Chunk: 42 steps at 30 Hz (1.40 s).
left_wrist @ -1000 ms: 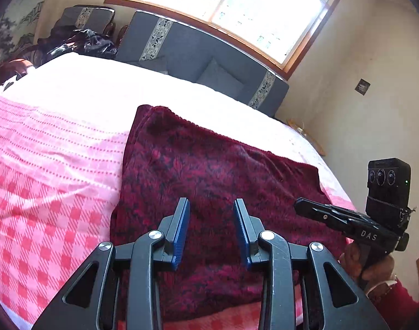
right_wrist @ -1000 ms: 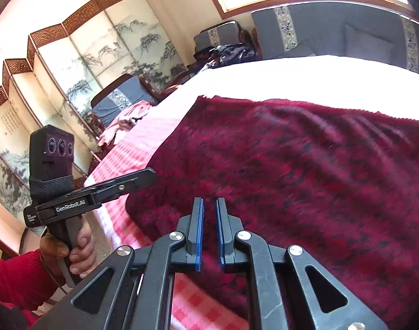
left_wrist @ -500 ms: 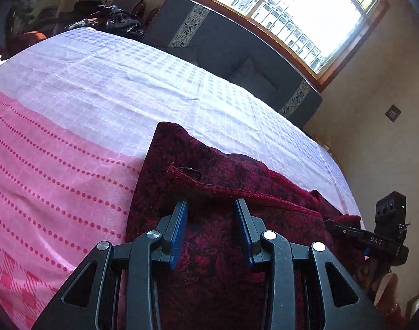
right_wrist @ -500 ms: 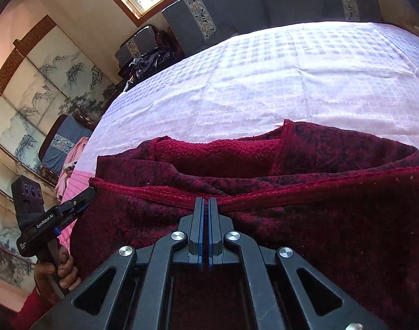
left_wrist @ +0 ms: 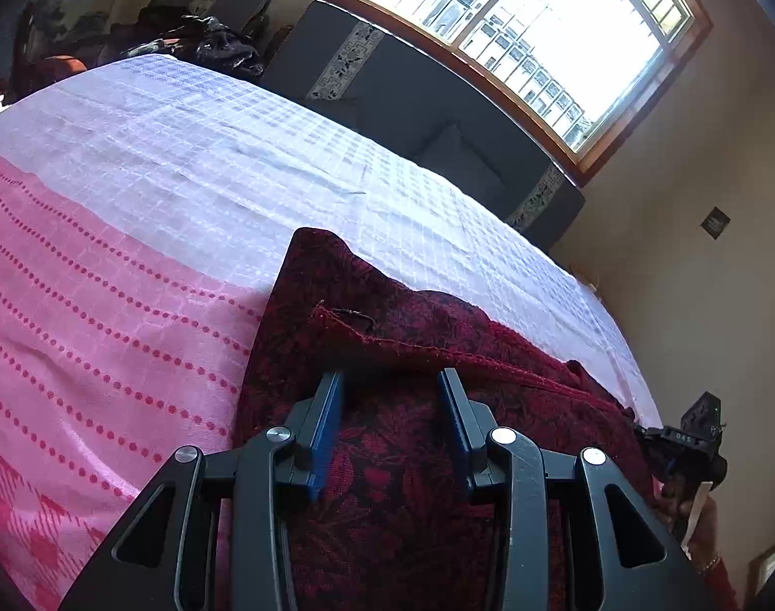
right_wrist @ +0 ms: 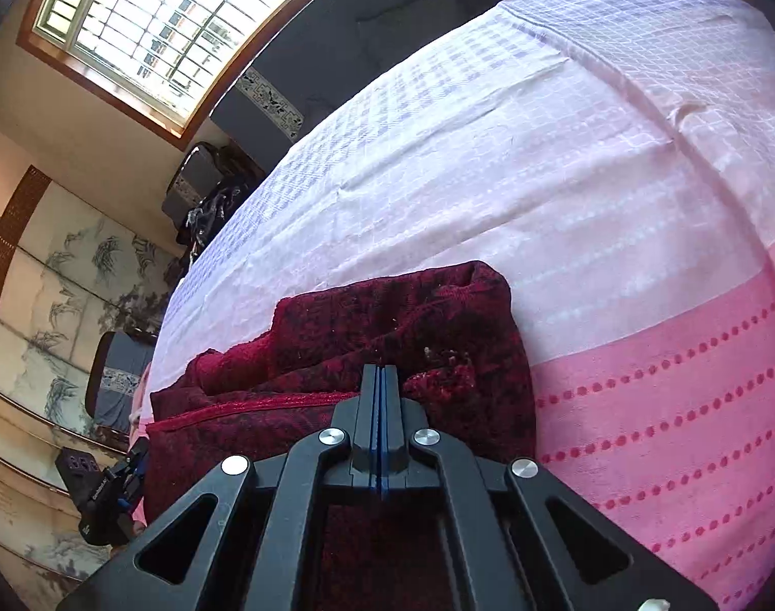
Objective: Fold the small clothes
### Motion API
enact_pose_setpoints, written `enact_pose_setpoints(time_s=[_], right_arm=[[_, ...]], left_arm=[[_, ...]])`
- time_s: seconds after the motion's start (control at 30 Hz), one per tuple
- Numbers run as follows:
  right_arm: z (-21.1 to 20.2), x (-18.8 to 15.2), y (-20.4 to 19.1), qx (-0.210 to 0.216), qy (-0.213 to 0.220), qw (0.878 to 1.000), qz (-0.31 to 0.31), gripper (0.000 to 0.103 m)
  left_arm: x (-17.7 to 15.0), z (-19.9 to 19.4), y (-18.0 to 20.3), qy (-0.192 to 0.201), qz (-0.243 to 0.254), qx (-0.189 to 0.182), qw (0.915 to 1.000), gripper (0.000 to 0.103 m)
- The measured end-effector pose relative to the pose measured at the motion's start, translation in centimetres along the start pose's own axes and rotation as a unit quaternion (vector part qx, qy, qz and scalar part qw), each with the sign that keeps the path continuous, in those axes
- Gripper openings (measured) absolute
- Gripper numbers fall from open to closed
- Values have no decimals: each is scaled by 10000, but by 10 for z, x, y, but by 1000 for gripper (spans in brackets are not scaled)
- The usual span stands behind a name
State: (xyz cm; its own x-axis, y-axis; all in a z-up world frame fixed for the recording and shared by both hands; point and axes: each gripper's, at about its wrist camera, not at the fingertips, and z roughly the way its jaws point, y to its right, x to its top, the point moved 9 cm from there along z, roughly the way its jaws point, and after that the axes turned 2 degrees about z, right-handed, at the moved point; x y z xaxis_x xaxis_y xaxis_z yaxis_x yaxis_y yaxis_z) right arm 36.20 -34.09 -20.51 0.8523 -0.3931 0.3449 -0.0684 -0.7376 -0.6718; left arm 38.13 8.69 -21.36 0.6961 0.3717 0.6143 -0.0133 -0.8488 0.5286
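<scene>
Broadly, a bed (left_wrist: 194, 193) fills both views, covered by a sheet that is pale lilac-white with a woven grid on its far part and pink with rows of red dots nearer the cameras. Behind it stand dark grey cushioned seats with patterned bands (left_wrist: 397, 86), and above them a barred window in a wooden frame (left_wrist: 514, 15); the right wrist view also shows a painted folding screen (right_wrist: 66, 275) along the wall.

On the pink part of the sheet lies the dark red patterned garment (left_wrist: 387, 336), partly folded — an upper layer with a stitched hem lies across the lower one, and a plain crimson inner side shows in the right wrist view (right_wrist: 234, 371).

The left gripper (left_wrist: 391, 387) sits low over the garment near its left end, its blue-lined jaws a moderate way apart and just lately opening a little; the cloth passes beneath them, and the pads do not press on it. The right gripper (right_wrist: 380, 382) has its jaws fully together at the hem near the garment's right end; whether any cloth is pinched between them cannot be told. Each gripper appears small at the edge of the other's view, with part of a hand (left_wrist: 692, 504) on the grip.
</scene>
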Motion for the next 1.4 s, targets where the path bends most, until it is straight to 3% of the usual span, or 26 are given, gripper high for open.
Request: enact_pose_setpoints(time_s=[0.17, 0.27, 0.43, 0.47, 0.7, 0.77, 0.87, 0.97, 1.07, 1.17, 1.4], right_arm=[[-10, 1, -6, -158, 194, 9990, -380, 0], [-35, -3, -16, -251, 527, 9966, -577, 10], [-33, -27, -2, -845, 220, 9929, -809, 5], [-31, -28, 4, -776, 267, 9943, -686, 0], [-39, -27, 11, -519, 343, 9968, -511, 0], [-54, -30, 3, -654, 615, 9932, -742, 11], [-71, -48, -15, -669, 723, 9898, -1033, 11], [-82, -75, -30, -966, 759, 9786, -1651, 14], [-87, -102, -32, -1083, 765, 9720, -1940, 17], [-92, -116, -29, -998, 898, 9724, -1908, 19], [-87, -117, -21, -949, 940, 9750, -1774, 22]], left_arm=[[0, 1, 0, 16, 54, 113, 9999, 39], [0, 1, -1, 36, 52, 147, 9999, 39], [0, 1, -1, 43, 39, 155, 9999, 39], [0, 0, -2, 52, 23, 162, 9999, 39], [-2, -3, -5, 128, -94, 171, 9997, 39], [-1, -4, -6, 127, -150, 111, 9997, 39], [-1, -11, -1, -26, -143, -39, 9999, 39], [-6, -33, 9, -15, 12, -166, 9999, 40], [-16, -57, 8, -51, 301, 83, 9995, 40], [-31, -77, -4, -182, 269, 175, 9993, 43], [-57, -93, -38, -493, 19, 351, 9982, 46]])
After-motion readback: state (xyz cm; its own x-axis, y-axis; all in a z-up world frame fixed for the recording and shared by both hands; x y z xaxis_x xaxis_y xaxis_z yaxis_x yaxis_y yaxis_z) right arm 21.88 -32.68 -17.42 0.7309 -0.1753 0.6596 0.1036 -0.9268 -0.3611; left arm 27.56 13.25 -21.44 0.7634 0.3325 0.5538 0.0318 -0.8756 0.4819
